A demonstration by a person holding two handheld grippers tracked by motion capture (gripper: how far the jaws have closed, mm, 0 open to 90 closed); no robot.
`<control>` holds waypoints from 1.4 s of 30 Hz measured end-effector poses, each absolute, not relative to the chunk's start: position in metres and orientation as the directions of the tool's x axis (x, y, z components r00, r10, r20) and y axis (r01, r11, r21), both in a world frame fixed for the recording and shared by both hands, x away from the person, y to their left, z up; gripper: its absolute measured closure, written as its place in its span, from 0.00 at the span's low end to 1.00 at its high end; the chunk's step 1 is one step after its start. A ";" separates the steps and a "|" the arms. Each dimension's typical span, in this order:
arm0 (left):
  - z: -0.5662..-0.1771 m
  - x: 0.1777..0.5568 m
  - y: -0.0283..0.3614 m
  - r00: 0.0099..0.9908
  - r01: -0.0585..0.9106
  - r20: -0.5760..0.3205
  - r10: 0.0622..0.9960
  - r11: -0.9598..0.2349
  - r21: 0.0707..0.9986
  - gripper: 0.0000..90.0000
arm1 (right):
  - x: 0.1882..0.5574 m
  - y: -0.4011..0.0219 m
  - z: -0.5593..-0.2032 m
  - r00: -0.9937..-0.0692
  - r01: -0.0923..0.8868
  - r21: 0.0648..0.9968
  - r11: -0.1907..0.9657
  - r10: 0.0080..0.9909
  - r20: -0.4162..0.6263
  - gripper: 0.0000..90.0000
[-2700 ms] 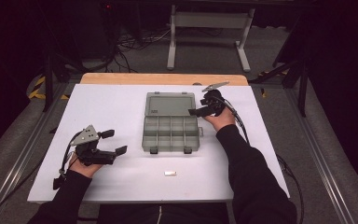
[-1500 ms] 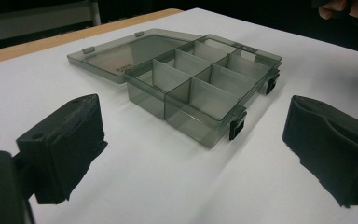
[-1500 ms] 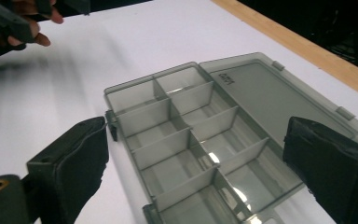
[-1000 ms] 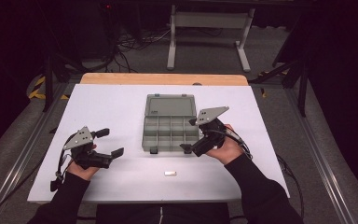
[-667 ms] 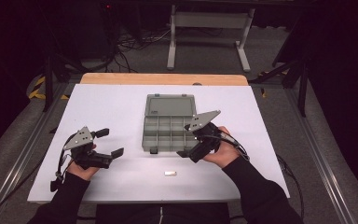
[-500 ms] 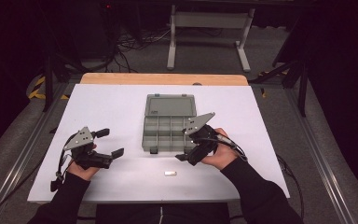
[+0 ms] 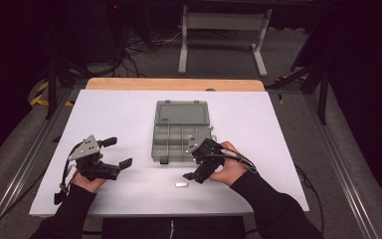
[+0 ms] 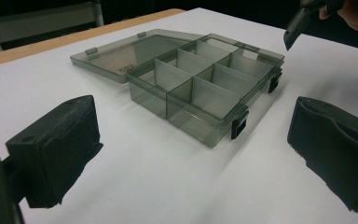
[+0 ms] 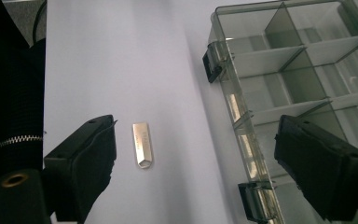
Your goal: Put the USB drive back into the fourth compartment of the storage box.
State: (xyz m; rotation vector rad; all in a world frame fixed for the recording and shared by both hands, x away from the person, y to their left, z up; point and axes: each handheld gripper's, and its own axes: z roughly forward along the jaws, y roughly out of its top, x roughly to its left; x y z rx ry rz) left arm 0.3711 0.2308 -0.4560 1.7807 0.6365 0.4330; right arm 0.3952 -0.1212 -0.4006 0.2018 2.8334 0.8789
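1 open organiser box, 1 metal tab; L claw & R claw both released, jaws empty, R's just been closing

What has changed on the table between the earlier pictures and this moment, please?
The right tool has come from the far right corner of the open grey plastic compartment box toward the person, down to the small silver metal piece. Its jaws have just been closing a little, holding nothing. The left tool, box and metal piece stayed put.
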 end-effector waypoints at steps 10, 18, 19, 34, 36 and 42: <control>-0.456 0.371 0.231 0.785 0.205 -0.032 0.619 -0.210 0.956 0.03 | 0.391 -0.108 -0.412 -0.984 0.074 0.515 0.854 0.146 -0.099 0.18; -0.456 0.371 0.231 0.785 0.203 -0.028 0.619 -0.215 0.955 0.03 | 0.388 -0.100 -0.421 -0.990 0.075 0.466 0.882 0.122 -0.072 0.23; -0.456 0.371 0.231 0.785 0.203 -0.027 0.619 -0.215 0.955 0.04 | 0.387 -0.099 -0.423 -0.989 0.079 0.466 0.881 0.126 -0.070 0.24; -0.456 0.371 0.231 0.786 0.202 -0.024 0.618 -0.220 0.954 0.04 | 0.381 -0.089 -0.440 -0.995 0.084 0.382 0.921 0.101 -0.026 0.41; -0.456 0.371 0.231 0.787 0.202 -0.024 0.616 -0.220 0.954 0.04 | 0.380 -0.088 -0.442 -0.995 0.078 0.378 0.922 0.094 -0.024 0.45; -0.456 0.371 0.230 0.789 0.203 -0.026 0.614 -0.221 0.954 0.03 | 0.379 -0.085 -0.447 -0.995 0.070 0.356 0.932 0.090 -0.038 0.59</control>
